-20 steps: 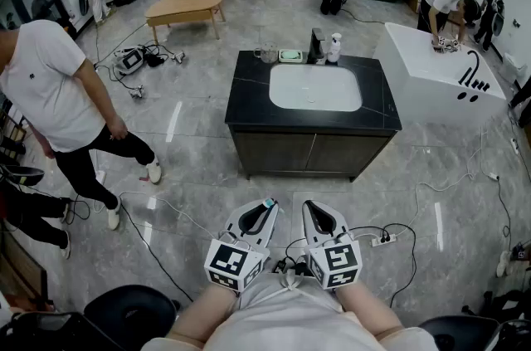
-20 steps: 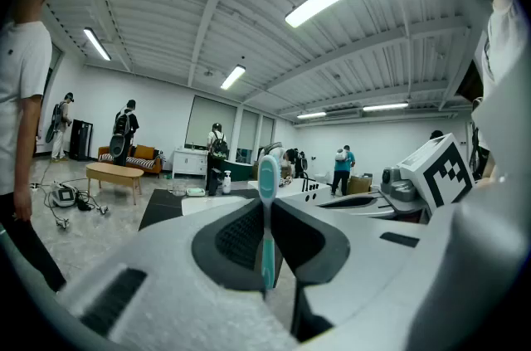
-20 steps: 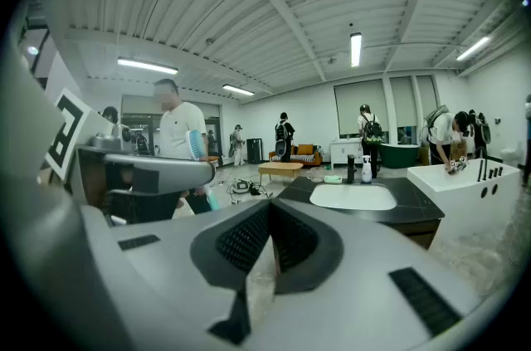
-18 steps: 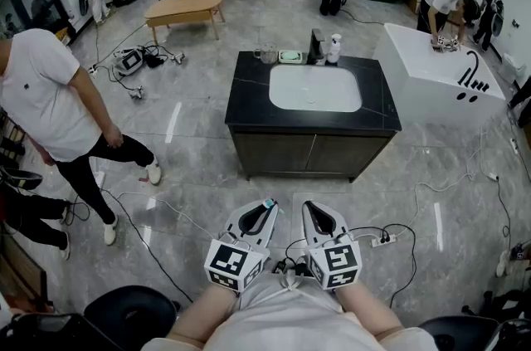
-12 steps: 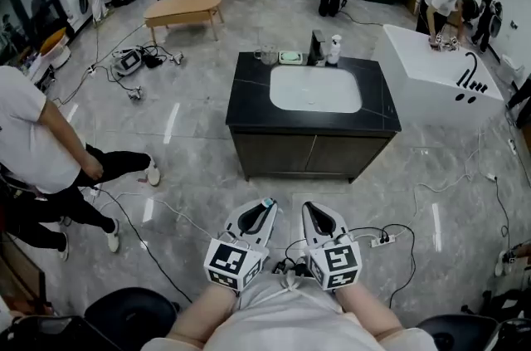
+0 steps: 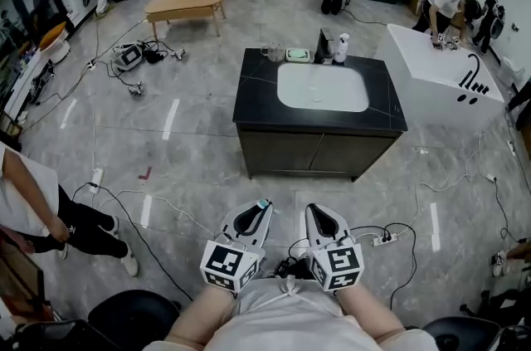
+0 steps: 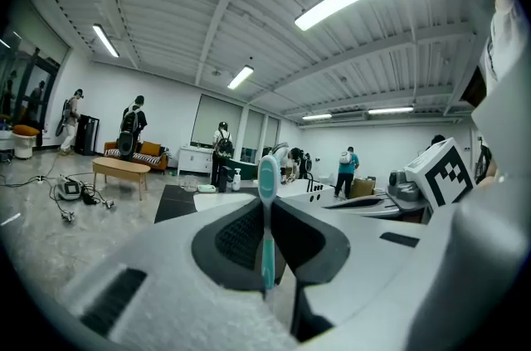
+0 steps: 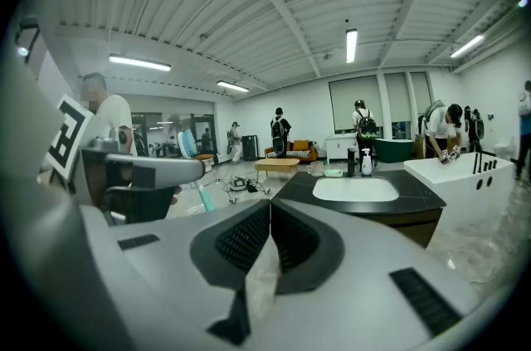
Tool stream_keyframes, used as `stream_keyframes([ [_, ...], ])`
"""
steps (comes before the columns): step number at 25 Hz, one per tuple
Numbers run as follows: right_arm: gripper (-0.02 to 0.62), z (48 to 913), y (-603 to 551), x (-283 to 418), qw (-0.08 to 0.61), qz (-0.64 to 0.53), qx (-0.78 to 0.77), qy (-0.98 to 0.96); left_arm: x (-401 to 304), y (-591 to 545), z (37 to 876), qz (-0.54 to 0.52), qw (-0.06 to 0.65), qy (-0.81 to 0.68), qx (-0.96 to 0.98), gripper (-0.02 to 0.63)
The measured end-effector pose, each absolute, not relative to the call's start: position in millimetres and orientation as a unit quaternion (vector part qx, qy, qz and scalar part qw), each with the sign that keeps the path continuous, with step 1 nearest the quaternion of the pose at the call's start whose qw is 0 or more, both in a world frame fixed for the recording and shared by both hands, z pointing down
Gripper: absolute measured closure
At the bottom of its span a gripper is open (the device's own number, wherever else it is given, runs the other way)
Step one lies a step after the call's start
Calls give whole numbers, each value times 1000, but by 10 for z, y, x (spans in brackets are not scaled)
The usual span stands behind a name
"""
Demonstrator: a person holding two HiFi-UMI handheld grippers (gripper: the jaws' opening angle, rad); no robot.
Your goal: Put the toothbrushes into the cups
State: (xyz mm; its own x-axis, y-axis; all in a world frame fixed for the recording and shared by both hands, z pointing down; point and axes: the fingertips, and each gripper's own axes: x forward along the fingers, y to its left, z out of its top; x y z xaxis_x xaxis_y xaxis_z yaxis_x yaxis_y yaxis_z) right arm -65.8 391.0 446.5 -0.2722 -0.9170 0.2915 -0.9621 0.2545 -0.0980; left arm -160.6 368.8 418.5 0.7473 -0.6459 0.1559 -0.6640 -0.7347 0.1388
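My left gripper is shut on a teal toothbrush, which stands upright between the pads with its head poking past the fingertips. My right gripper is beside it with its jaws together, and I see nothing between them. Both are held low in front of my body, above the floor. Clear cups stand at the far left edge of a black vanity counter with a white basin, well ahead of both grippers. In the right gripper view the left gripper shows with the brush head.
A green soap dish, a dark dispenser and a white bottle line the counter's far edge. Cables and a power strip lie on the floor. A white tub is on the right and a person on the left.
The person in the white shirt has walked down and left, mostly out of view. The vanity sits slightly further right in the picture. Both grippers have stayed put, toothbrush still held.
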Motion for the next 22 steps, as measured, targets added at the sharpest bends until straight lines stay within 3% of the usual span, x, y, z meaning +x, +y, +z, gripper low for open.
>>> stream_keyframes([
  [12, 568, 4686, 3267, -666, 103, 149, 561, -808, -1716, 3113, 4368, 51, 117, -397, 909, 566],
  [22, 568, 4663, 2158, -87, 90, 158, 529, -829, -1072, 2071, 4314, 60, 109, -422, 898, 566],
])
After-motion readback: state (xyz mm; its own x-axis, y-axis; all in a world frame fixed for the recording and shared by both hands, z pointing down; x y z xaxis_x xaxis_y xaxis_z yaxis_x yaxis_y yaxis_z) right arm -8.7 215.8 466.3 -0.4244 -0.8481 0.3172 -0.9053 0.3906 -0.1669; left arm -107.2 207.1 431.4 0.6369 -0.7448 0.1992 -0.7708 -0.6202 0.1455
